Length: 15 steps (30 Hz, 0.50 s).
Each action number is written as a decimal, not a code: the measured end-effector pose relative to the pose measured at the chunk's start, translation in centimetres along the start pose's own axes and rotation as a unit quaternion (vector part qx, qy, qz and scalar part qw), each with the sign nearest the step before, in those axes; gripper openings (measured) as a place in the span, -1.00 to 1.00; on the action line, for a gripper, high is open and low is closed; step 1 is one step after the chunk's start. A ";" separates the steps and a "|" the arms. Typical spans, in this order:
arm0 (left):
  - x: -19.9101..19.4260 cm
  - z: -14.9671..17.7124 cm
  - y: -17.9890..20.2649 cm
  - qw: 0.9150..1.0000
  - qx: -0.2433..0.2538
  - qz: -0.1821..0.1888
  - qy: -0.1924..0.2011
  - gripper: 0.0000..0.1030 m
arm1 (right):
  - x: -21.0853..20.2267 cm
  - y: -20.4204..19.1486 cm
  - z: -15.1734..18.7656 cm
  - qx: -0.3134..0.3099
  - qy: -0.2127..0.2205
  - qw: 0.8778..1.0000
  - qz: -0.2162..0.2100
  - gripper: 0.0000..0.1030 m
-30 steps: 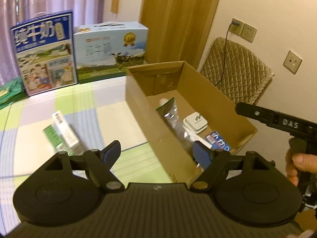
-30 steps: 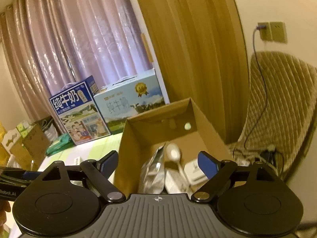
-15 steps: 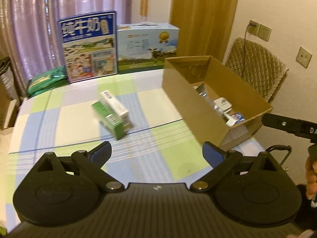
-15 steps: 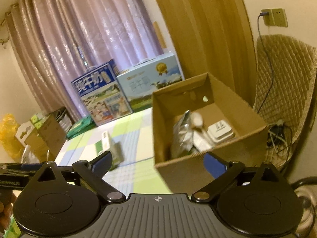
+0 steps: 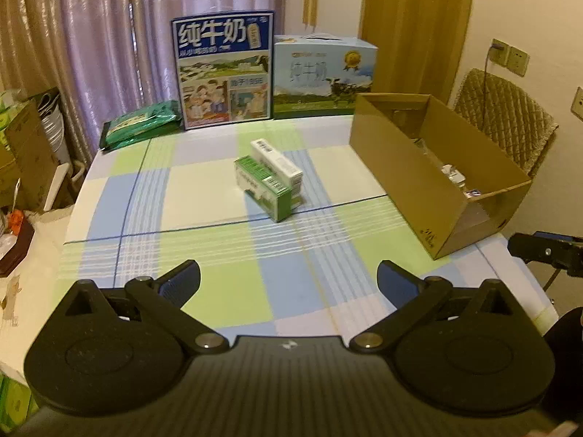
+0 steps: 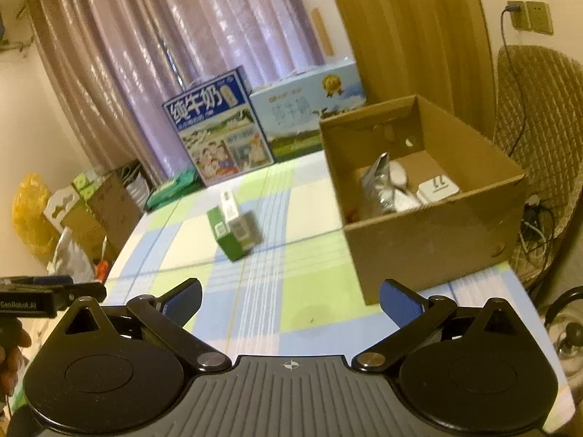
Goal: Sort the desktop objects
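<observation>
Left gripper (image 5: 288, 280): fingers spread wide apart, nothing between them, held over the near edge of the table, well short of the small boxes.
Right gripper (image 6: 289, 300): fingers likewise wide apart and empty, near the front corner of the cardboard box.
Table (image 5: 204, 255): covered in a checked cloth of green, blue and white.
Small boxes (image 5: 267, 178): a green one and a white one lying touching side by side, left of the cardboard box, mid-table; neither gripper touches them.
Cardboard box (image 5: 419, 174): open-topped, at the table's right side.
Silver pouch (image 6: 377, 185): standing inside the cardboard box, toward its left wall.
White charger (image 6: 437, 187): inside the cardboard box, right of the silver pouch.
Milk cartons (image 5: 224, 69): two large printed cases standing behind the small boxes, against the curtain.
Green packet (image 5: 140, 125): lying flat, left of the milk cartons.
</observation>
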State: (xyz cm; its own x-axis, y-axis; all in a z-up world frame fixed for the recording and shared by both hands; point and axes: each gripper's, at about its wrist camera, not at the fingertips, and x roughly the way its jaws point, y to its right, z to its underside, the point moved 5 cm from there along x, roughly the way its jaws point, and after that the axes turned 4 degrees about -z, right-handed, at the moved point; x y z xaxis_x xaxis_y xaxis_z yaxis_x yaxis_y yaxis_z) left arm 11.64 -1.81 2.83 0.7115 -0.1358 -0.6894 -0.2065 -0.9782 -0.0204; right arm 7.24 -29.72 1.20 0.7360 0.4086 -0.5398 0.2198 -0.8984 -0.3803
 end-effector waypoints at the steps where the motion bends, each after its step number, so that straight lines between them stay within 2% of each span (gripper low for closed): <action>1: 0.0 0.1 -0.3 1.000 -0.003 -0.002 -0.001 0.97 | 0.2 -0.2 0.2 -0.002 -0.004 1.000 -0.001 0.96; 15: 1.6 1.1 -3.2 1.000 -0.023 -0.006 -0.012 0.97 | 3.2 -2.3 1.3 -0.027 -0.037 0.999 -0.008 0.96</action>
State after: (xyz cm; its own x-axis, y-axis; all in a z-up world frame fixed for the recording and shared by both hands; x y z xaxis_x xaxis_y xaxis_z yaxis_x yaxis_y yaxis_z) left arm 12.67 1.30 0.96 0.6974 -0.1200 -0.7066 -0.1659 -0.9861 0.0037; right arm 8.20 -26.15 -0.63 0.6833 0.4327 -0.5881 0.2673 -0.8978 -0.3500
